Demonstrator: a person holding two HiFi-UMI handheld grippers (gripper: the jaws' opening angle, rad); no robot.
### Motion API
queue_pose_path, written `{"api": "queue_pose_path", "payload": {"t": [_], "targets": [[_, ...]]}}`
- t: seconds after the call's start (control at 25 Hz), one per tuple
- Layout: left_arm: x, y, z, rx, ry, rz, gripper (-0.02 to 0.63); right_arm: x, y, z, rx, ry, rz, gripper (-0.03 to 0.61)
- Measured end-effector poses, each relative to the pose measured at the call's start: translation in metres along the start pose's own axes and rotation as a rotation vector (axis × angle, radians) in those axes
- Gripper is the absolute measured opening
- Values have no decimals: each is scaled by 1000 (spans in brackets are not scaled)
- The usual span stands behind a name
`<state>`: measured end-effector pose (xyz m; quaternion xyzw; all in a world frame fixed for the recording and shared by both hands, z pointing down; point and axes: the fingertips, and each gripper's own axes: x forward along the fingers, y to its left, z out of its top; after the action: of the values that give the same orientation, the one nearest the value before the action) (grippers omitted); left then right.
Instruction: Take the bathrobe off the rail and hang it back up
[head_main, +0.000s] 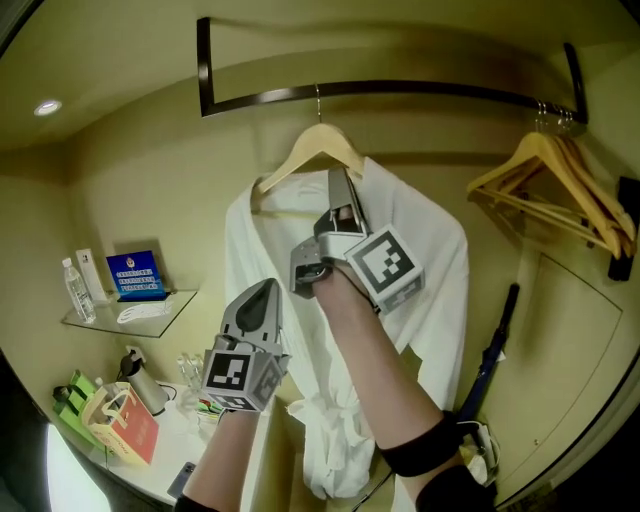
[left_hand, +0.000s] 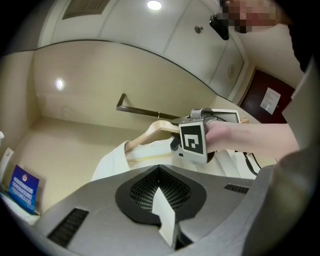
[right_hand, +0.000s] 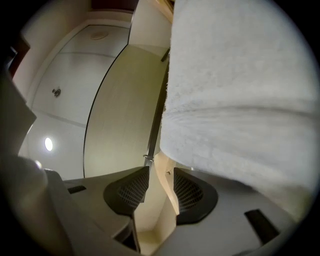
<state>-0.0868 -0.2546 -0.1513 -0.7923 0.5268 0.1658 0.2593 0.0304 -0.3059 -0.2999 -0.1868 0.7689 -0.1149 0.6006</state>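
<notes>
Head view: the white terry bathrobe (head_main: 420, 250) hangs by a pale wooden hanger (head_main: 300, 150) on the dark metal rail (head_main: 420, 90); left gripper view: left gripper (left_hand: 159, 170) closed, empty, bathrobe (left_hand: 112, 162) beyond its tips; right gripper view: right gripper (right_hand: 161, 170) half-parted astride the hanger's (right_hand: 167, 186) neck, bathrobe (right_hand: 240, 90) just beside.

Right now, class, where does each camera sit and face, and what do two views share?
Head view: on the head, facing the bathrobe on the rail; left claw, right claw and forearms show.
Left gripper view: on the left claw, facing up at the rail; shut jaws, right hand.
Right gripper view: on the right claw, facing up; jaws apart round the hanger.
All share the hanger.
</notes>
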Motion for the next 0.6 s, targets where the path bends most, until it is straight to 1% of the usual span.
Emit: {"api": "queue_pose_path", "payload": {"t": [0.12,0.24,0.32,0.4,0.52,0.6], "targets": [[-14,-3,-4,24,32,37,2,-21,1,-13,20,45,21,155],[-29,-2,-14,78,75,62,2,-42,0,-21,-10,97,33,153],[-41,1,-22,108,97,78,2,-59,-2,-31,-40,149,24,146],[-55,0,-26,116,121,83,2,-83,-4,-43,-107,216,8,128],[-80,-12,-28,47,177,74,2,-133,-4,-63,-243,327,-24,114],[-101,-13,-37,17,205,55,2,-169,-6,-79,-370,420,-65,100]]}}
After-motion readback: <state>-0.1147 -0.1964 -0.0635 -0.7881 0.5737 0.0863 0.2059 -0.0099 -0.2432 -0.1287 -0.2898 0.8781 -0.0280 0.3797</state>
